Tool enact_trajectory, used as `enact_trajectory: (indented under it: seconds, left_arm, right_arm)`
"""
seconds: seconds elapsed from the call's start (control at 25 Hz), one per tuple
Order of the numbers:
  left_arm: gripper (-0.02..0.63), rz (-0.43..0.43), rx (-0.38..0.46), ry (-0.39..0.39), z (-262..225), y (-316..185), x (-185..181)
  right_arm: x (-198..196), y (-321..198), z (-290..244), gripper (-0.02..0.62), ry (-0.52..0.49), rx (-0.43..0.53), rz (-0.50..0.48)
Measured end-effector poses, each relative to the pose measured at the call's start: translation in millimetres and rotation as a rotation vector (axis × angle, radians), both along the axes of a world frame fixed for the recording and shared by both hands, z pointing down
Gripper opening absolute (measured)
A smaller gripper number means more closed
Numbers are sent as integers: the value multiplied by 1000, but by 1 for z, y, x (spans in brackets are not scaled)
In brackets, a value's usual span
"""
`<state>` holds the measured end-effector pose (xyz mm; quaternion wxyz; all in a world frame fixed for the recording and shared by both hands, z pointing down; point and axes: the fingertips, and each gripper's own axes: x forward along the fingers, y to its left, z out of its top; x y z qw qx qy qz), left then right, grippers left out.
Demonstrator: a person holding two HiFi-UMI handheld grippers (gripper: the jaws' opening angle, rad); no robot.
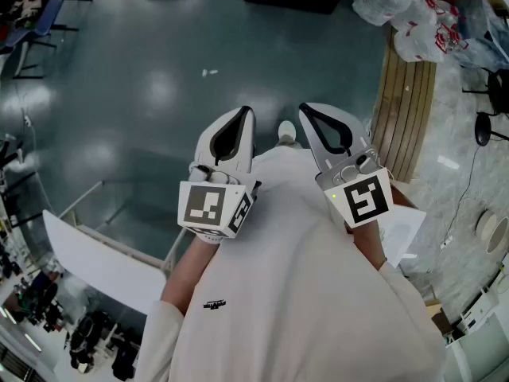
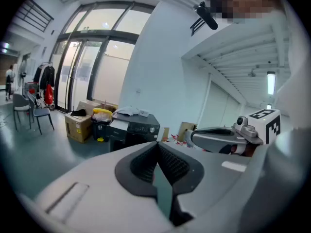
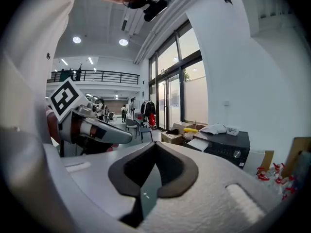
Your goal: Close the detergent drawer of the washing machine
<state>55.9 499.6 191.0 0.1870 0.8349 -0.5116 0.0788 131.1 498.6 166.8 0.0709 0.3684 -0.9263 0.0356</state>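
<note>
A dark grey washing machine (image 2: 134, 126) stands far off against the white wall, with cloth and papers on its top. In the right gripper view the washing machine (image 3: 227, 148) shows a control panel with a round knob; its detergent drawer is too small to make out. My left gripper (image 1: 246, 114) and right gripper (image 1: 305, 111) are held side by side at the person's chest, pointing away from the body. The left gripper (image 2: 157, 147) has its jaws together with nothing between them. The right gripper (image 3: 154, 148) is likewise shut and empty. Neither is near the machine.
Cardboard boxes (image 2: 78, 124) and a yellow bag sit left of the machine, with chairs (image 2: 29, 109) by the glass doors. Below me are a slatted wooden panel (image 1: 406, 106), white plastic bags (image 1: 407, 13) and a white board (image 1: 91, 261) on the grey floor.
</note>
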Motion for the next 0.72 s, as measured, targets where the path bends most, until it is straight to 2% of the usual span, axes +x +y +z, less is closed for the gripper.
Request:
enact_trajectory:
  seconds: [0.24,0.32,0.4,0.72]
  left_arm:
    - [15,-69,16,-30,-16,5,-15]
    - [15,-87,20,-57,-11,11,-15]
    - [15,-108,11,-51,-7,16,-11]
    - [15,-138,25,-60,-10,16,-6]
  right_arm:
    - [-4,-3,-17,2,-27,-14,-24]
    - [-1,2,-18,2,-55,-21,-38]
    - [6,9,-10,2,-66,-49,-51]
    - [8,6,5,2,-29,-85,-67]
